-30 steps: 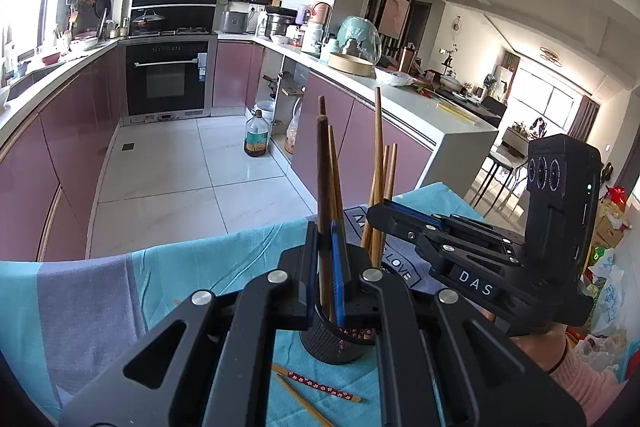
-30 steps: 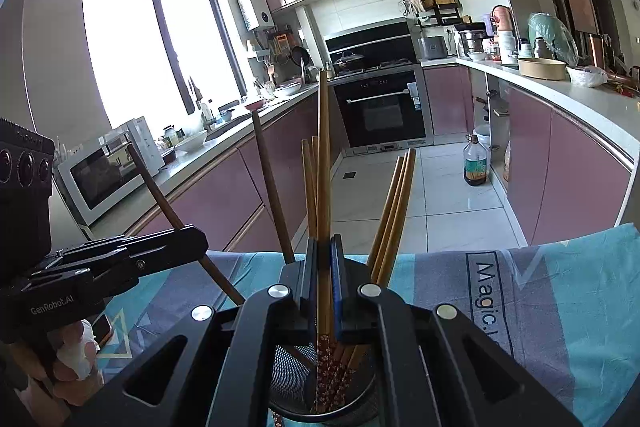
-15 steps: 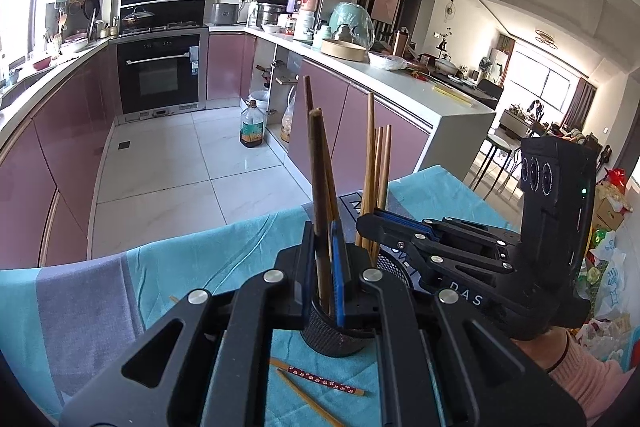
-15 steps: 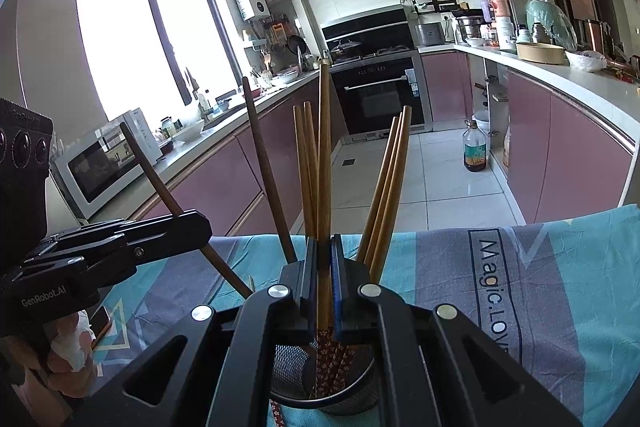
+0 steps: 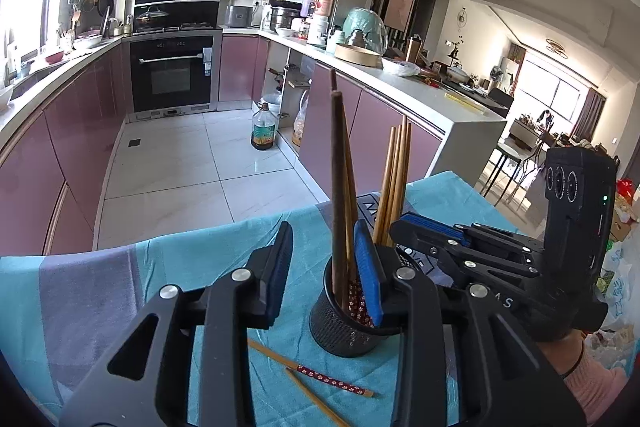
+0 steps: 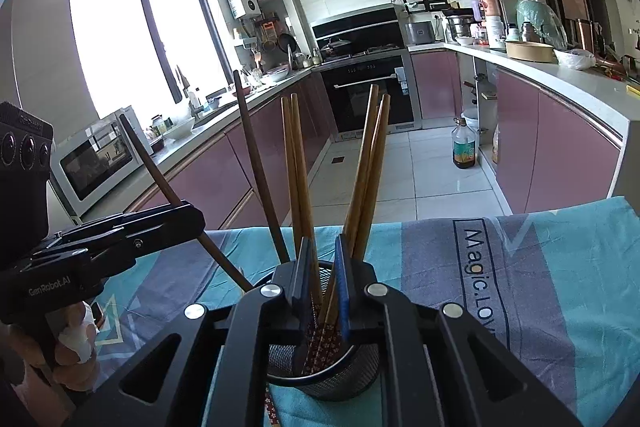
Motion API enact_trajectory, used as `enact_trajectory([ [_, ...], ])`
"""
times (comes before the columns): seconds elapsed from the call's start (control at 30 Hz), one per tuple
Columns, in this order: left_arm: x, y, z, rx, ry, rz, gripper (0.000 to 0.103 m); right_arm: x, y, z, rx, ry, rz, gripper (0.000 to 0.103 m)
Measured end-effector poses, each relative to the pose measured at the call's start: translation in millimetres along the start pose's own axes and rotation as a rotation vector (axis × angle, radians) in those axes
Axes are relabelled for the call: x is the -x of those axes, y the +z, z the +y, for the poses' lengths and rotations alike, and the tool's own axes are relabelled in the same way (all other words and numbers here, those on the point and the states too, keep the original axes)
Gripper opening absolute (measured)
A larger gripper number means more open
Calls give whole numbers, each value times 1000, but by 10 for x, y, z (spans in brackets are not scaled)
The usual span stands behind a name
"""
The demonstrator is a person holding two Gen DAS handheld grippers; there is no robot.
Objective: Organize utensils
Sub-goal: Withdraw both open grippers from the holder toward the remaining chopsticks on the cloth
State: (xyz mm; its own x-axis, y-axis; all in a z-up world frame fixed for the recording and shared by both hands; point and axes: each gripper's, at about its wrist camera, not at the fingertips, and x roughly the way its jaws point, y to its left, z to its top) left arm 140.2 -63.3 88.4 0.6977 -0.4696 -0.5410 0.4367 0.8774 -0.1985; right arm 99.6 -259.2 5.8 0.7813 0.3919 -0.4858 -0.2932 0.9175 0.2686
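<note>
A black mesh utensil cup (image 5: 344, 323) stands on the blue and grey tablecloth (image 5: 100, 279) with several wooden chopsticks (image 5: 340, 187) upright in it. My left gripper (image 5: 324, 275) is open beside the cup's left rim, its right pad close against the dark chopsticks. My right gripper (image 6: 323, 279) is open just above the cup (image 6: 332, 375), with chopsticks (image 6: 298, 179) standing loose between its pads. Each gripper shows in the other's view: the right gripper (image 5: 472, 255) and the left gripper (image 6: 100, 247).
Two loose chopsticks (image 5: 316, 375) lie on the cloth in front of the cup. Beyond the table's far edge are kitchen counters (image 5: 420, 83), an oven (image 5: 172, 71) and a bottle (image 5: 264, 131) on the tiled floor.
Both grippers have opened and let go of the chopsticks they held, which now stand in the cup. The left gripper opened wide, the right only slightly.
</note>
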Motion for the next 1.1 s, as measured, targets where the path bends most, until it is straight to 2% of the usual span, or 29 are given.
enact_trajectory([
  [0.2, 164, -121, 121, 11, 51, -41, 44, 242, -29, 61, 31, 22, -33, 17],
  [0.37, 318, -345, 251, 19, 88, -53, 46, 453, -169, 178, 86, 74, -25, 18],
  [0.53, 309, -734, 369, 47, 92, 16, 47, 395, -529, 296, 142, 119, 106, 20],
  [0.73, 15, -1283, 357, 52, 82, 165, 47, -14, -975, 379, 178, 93, 300, 20],
  [0.83, -121, -1571, 241, 58, 72, 217, 47, -151, -1057, 416, 186, 89, 343, 20],
  [1.0, -223, -1739, 252, 71, 69, 253, 47, -299, -1107, 491, 205, 67, 388, 19],
  [1.07, -227, -1777, 218, 71, 64, 253, 47, -327, -1123, 487, 202, 57, 394, 16],
  [1.1, -240, -1796, 206, 70, 63, 254, 47, -314, -1130, 512, 208, 50, 393, 8],
])
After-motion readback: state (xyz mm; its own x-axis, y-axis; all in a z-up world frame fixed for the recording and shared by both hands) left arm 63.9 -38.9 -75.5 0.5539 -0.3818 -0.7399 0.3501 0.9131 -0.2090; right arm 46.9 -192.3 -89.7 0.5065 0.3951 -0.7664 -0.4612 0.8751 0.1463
